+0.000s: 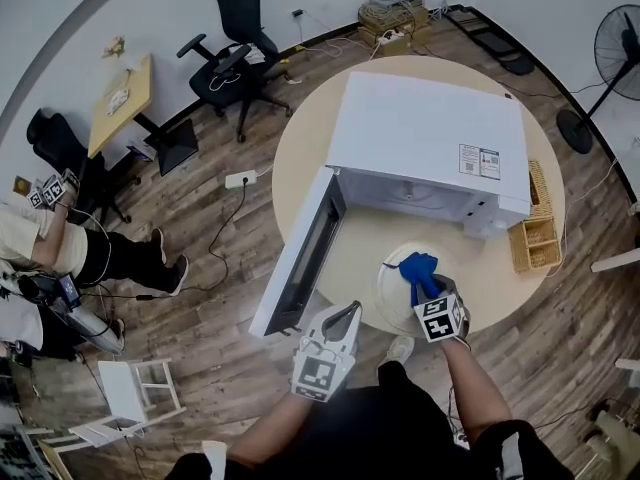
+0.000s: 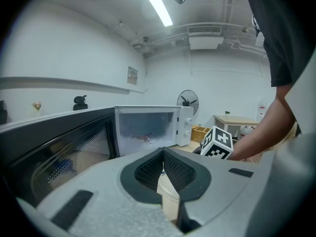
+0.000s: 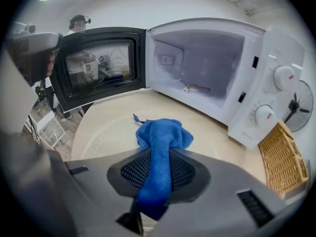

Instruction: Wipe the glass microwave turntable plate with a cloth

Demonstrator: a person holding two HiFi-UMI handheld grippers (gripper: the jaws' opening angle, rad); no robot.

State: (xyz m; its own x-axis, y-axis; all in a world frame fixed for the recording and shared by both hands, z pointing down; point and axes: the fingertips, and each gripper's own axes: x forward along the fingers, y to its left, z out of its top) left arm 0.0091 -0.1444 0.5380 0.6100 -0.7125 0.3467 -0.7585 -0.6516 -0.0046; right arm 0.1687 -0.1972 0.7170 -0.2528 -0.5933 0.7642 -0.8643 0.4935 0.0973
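While the cloth (image 3: 162, 132) is clamped in the right hand-held gripper (image 3: 159, 154) and laid on the plate (image 3: 101, 135) near the table's (image 1: 305, 143) front edge, the left hand-held gripper (image 2: 163, 153) is held closed and empty.

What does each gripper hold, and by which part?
The right gripper clamps the blue cloth by its bunched end; the left gripper is shut on nothing.
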